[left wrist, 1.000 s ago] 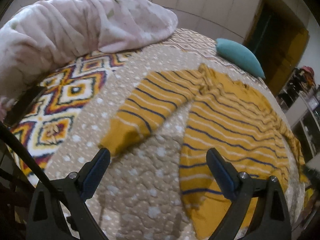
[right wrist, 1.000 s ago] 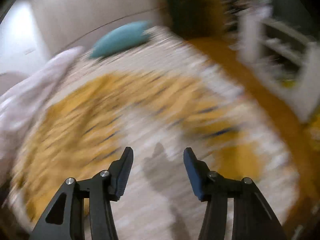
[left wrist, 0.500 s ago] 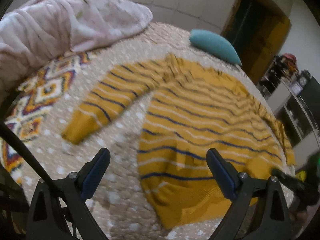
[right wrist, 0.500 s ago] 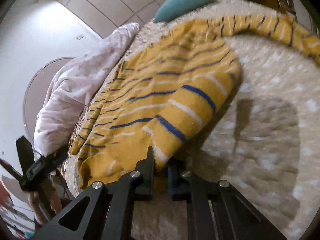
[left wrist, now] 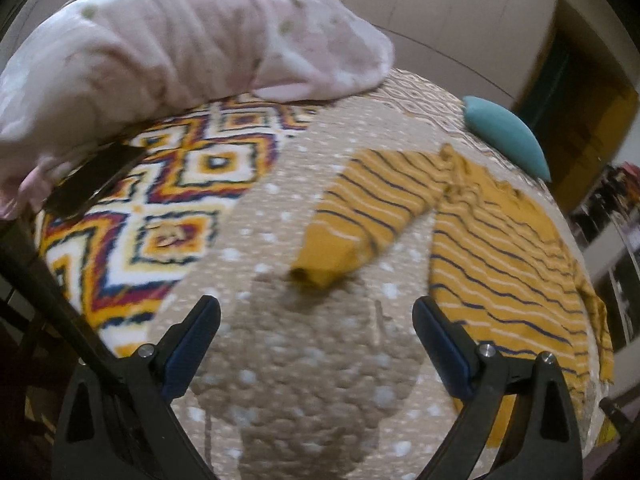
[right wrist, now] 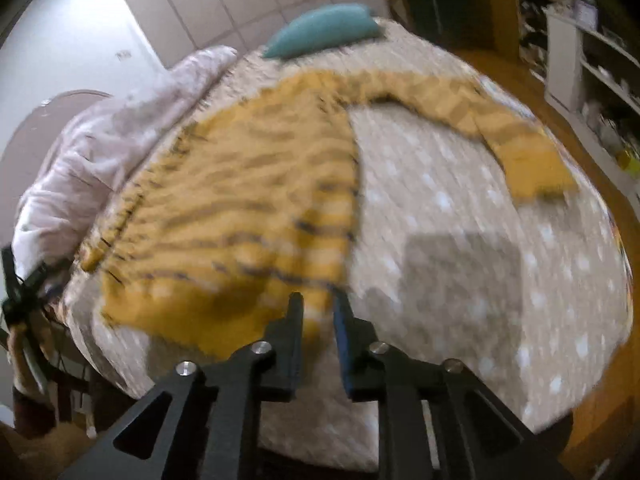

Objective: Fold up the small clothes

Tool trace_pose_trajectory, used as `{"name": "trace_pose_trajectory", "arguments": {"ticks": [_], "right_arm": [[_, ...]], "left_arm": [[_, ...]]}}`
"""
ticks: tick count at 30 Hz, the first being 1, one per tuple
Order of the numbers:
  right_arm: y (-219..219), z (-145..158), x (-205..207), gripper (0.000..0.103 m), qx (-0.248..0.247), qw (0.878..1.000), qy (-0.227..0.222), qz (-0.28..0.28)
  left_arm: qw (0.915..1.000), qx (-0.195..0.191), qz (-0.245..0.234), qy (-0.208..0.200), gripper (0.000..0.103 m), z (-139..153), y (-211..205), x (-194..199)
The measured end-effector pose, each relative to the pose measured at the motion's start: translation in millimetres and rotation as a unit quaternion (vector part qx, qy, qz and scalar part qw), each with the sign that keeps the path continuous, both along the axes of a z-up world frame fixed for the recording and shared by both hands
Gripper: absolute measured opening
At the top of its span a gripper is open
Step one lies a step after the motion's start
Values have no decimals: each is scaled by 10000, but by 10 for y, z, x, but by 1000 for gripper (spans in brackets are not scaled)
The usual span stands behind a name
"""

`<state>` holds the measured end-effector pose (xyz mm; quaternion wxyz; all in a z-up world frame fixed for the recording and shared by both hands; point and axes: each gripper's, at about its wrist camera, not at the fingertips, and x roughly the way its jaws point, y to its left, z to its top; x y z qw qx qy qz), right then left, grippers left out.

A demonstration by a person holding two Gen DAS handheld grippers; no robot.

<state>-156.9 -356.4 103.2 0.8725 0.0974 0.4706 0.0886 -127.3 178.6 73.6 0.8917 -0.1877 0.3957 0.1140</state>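
Black grippers (left wrist: 316, 320), blue-padded jaws, silver screws

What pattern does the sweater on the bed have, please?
Mustard yellow sweater with thin navy and white stripes, clearest in the left wrist view.

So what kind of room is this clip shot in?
Most likely a bedroom in a home. The yellow striped sweater lies spread on a bed with a dotted quilted cover, a rumpled pink blanket and a teal pillow at its far side. Cluttered shelves stand beside the bed.
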Motion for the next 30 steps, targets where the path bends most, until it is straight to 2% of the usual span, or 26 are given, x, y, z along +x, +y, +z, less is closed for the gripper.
{"name": "trace_pose_trajectory", "arguments": {"ticks": [3,5,8,10,12,14,18,20,22,24,25,26,28,30], "right_arm": [[430,129,264,29,71,9982,-169,564],[890,158,474,33,157,9936,-151,1107],[1665,153,699,39,157,9803,-132,1962],[2229,142,786,43,50,9666,-211,2553],[2712,113,800,52,-54,9528,-304,3021],[3255,24,804,55,-199,9338,-368,3554],[4182,-292,686,58,-1000,8893,-645,4416],[4481,-470,667,58,-1364,8724,-711,4639],[4719,-665,698,58,-1750,8612,-762,4712],[4835,-834,832,42,-1991,8623,-634,4612],[4904,-856,908,23,-1991,8707,-573,4460],[4948,-834,989,17,-1989,8784,-568,4309],[5096,-693,1157,15,-1754,8923,-605,4115],[5316,-491,1279,15,-1522,9003,-738,4011]], "left_arm": [[9995,-207,195,-128,96,-19,137,-81],[9989,-332,262,-201,96,-29,208,-127],[9981,-424,334,-295,96,-24,321,-199],[9976,-413,413,-380,96,-2,419,-269],[9969,-352,538,-453,96,20,549,-358],[9957,-301,698,-521,96,41,709,-478],[9929,-255,949,-667,96,55,986,-689],[9920,-243,1010,-725,96,50,1070,-755],[9910,-279,1032,-801,96,33,1149,-808],[9904,-335,1063,-817,96,8,1229,-843],[9899,-372,1083,-834,96,-5,1264,-859],[9894,-414,1100,-859,96,-19,1300,-880],[9886,-472,1132,-875,96,-41,1354,-897],[9884,-508,1146,-855,96,-62,1377,-901]]}}
